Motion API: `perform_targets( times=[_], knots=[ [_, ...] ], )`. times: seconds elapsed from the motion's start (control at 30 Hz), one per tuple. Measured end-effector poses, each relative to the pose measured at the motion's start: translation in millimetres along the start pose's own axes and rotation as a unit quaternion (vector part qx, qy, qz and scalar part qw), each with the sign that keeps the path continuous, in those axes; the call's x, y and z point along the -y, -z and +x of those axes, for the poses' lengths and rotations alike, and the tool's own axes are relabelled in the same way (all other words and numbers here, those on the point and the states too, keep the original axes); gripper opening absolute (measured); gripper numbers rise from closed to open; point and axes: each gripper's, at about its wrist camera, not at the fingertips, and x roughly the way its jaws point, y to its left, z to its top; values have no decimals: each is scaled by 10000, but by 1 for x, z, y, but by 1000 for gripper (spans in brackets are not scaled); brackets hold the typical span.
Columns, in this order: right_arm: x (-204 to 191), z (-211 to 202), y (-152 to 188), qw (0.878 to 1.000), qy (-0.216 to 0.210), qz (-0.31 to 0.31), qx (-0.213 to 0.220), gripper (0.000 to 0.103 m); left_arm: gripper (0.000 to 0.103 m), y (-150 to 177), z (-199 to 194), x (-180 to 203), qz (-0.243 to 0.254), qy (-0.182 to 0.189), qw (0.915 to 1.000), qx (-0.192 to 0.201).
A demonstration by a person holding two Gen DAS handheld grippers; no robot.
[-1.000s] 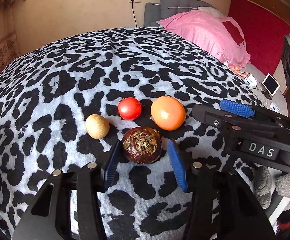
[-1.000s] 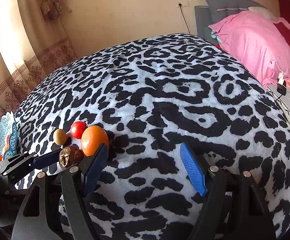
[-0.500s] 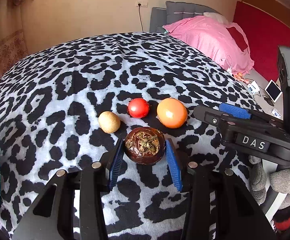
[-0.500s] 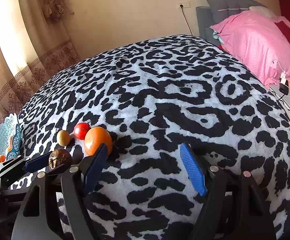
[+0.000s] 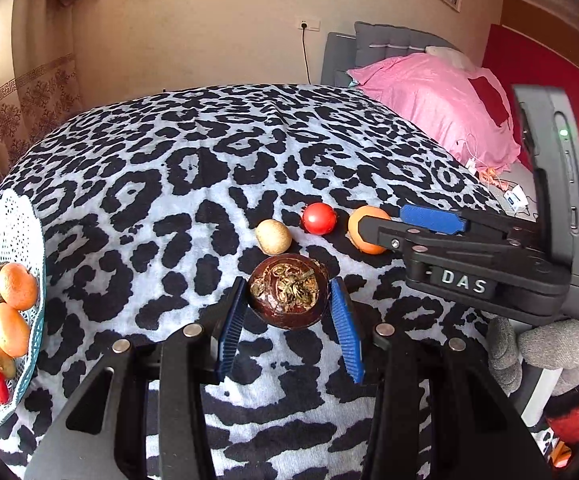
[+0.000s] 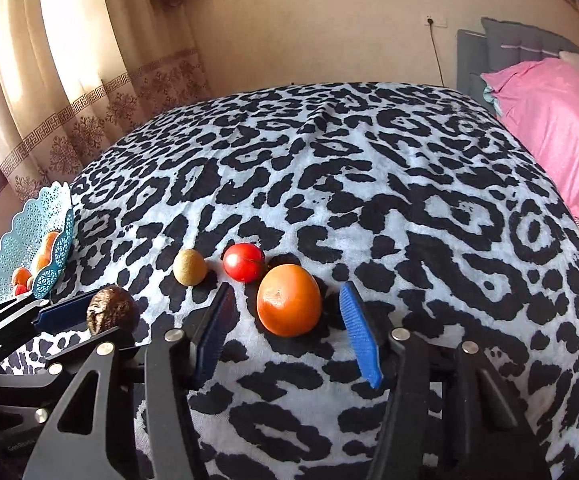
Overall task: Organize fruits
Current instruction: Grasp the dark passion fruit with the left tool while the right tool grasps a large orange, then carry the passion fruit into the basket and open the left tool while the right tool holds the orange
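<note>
On the leopard-print cover lie a tan fruit (image 5: 273, 236), a red tomato (image 5: 319, 218) and an orange fruit (image 6: 289, 300). My left gripper (image 5: 289, 284) is shut on a dark brown round fruit (image 5: 287, 290), its dried calyx facing the camera. In the right wrist view that brown fruit (image 6: 111, 316) shows at the far left between the left gripper's fingers. My right gripper (image 6: 285, 292) stands open around the orange fruit, with a gap at each pad. A teal lattice basket (image 5: 9, 232) at the far left holds several orange and red fruits.
The leopard-print cover (image 6: 369, 180) fills the whole surface. A pink pillow (image 5: 429, 100) and a grey headboard lie behind on the right. Curtains (image 6: 49, 80) hang at the left. A grey-gloved hand (image 5: 549, 340) holds the right gripper.
The left gripper's pads closed on the brown fruit and carried it back and left, bringing the basket into view. The right gripper swung left and now straddles the orange fruit.
</note>
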Motion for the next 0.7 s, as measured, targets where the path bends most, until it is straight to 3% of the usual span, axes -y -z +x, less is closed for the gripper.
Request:
perform_targets(
  times=[0.3, 0.7],
  knots=[
    [0, 22, 1, 9995, -19, 99, -308, 37, 43, 4, -17, -18, -219, -65, 9996, 149],
    [-7, 2, 7, 9996, -175, 126, -163, 37, 43, 3, -30, -40, -528, -253, 9978, 311]
  ],
)
